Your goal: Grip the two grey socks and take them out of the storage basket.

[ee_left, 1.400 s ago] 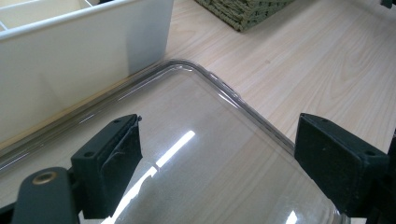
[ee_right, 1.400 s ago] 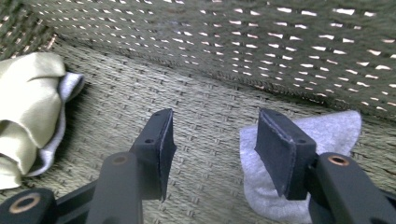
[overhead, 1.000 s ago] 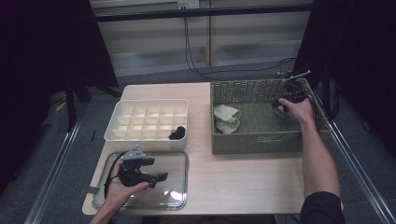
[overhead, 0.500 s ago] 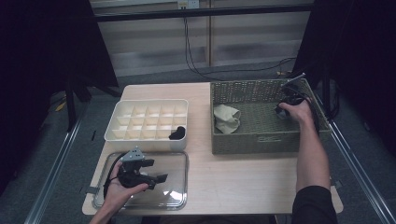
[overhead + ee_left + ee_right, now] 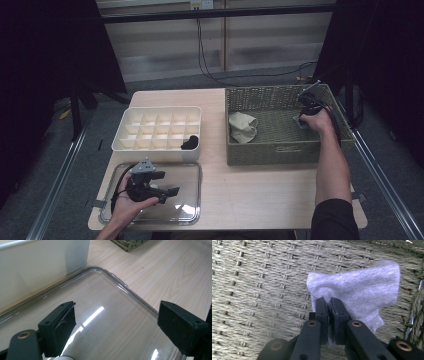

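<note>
One grey sock (image 5: 359, 292) pinched between right gripper (image 5: 329, 302) jaws: lift straight up, clear of basket (image 5: 270, 150) wall; left gripper (image 5: 117, 322) wide, idle.

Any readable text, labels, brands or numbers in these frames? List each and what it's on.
None readable.
Basket: a pale tag on its front wall, too small and blurred to read.
Divider box, clear lid, grey sock pinched in the right gripper, left gripper: no print visible.
</note>
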`<state>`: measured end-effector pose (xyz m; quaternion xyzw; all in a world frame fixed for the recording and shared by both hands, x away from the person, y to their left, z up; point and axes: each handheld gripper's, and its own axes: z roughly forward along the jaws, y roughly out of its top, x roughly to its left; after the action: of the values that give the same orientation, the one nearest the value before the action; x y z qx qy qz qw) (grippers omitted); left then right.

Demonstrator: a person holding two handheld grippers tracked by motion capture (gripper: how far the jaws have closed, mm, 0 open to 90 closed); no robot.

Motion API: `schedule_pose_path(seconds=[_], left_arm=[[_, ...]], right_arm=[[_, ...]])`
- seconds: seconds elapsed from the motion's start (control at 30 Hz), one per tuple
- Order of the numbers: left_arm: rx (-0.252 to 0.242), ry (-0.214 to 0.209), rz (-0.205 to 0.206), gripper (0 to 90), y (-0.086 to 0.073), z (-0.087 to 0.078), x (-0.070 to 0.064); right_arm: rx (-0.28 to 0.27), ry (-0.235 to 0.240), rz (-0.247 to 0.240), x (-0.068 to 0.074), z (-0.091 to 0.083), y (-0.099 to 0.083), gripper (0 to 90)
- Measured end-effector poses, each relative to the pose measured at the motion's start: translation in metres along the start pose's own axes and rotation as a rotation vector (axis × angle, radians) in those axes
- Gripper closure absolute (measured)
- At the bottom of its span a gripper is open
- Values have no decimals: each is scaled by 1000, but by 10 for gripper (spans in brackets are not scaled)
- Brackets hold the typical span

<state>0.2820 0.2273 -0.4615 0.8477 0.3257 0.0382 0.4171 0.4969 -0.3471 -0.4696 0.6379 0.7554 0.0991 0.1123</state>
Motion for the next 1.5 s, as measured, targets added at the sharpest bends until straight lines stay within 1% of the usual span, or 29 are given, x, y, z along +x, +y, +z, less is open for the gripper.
schedule_pose_path(seconds=[0.07,0.1,0.17,0.27,0.3,0.33,0.37,0.43,0.47,0.5,0.57,0.6,0.63,0.67,0.7,0.77,0.87,0.93,0.97,1.03,1.1,1.17,1.33,1.4,1.43,1.5], left_arm=[[-3,0,-4,148,0,0,0],[-2,1,-3,148,0,-1,0],[-6,2,-6,148,0,0,1],[-3,4,-6,148,0,0,1],[-6,2,-5,148,0,0,1],[-8,2,-5,148,0,1,1],[-7,3,-5,148,1,1,1],[-9,2,-7,148,1,1,1],[-7,2,-9,148,1,1,1],[-7,2,-11,148,1,0,1],[-7,6,-9,148,1,0,1],[-7,7,-8,148,1,0,1],[-10,9,-11,148,1,0,1],[-10,14,-5,148,1,-1,2],[-11,11,-9,148,0,-1,2],[-15,13,-13,147,0,-1,2],[-18,15,-12,145,-1,-2,3],[-22,21,-18,142,-2,-2,4],[-24,20,-20,142,-2,-3,4],[-26,23,-20,142,-2,-3,4],[-28,26,-18,141,-2,-3,4],[-30,22,-17,140,-2,-3,3],[-33,20,-17,138,-3,-3,2],[-29,21,-12,136,-4,-3,1],[-32,19,-10,135,-4,-3,1],[-36,20,-10,134,-4,-4,1]], right_arm=[[-5,13,6,0,-1,0,875],[-8,32,14,-1,-2,0,876],[-20,47,15,-1,-3,0,876],[-64,96,18,-1,-7,1,877],[-88,126,23,0,-10,1,877],[-95,144,36,0,-12,1,878],[-116,158,38,0,-13,1,877],[-136,190,40,0,-16,0,878],[-150,206,32,1,-18,0,878],[-153,211,29,1,-19,0,878],[-186,245,38,3,-25,1,878],[-198,253,40,3,-28,1,878],[-218,273,41,4,-31,1,878],[-229,282,35,4,-32,1,878],[-243,296,41,7,-35,1,878],[-270,323,36,10,-38,0,878],[-297,349,31,14,-43,-2,878],[-308,354,24,17,-46,-3,878],[-320,366,24,18,-49,-4,878],[-342,378,11,20,-52,-5,878],[-353,384,6,23,-59,-7,878],[-378,392,-1,24,-65,-9,878],[-429,413,4,25,-81,-18,877],[-444,413,8,25,-87,-22,878],[-461,427,8,25,-89,-25,877],[-478,436,8,26,-92,-29,877]])
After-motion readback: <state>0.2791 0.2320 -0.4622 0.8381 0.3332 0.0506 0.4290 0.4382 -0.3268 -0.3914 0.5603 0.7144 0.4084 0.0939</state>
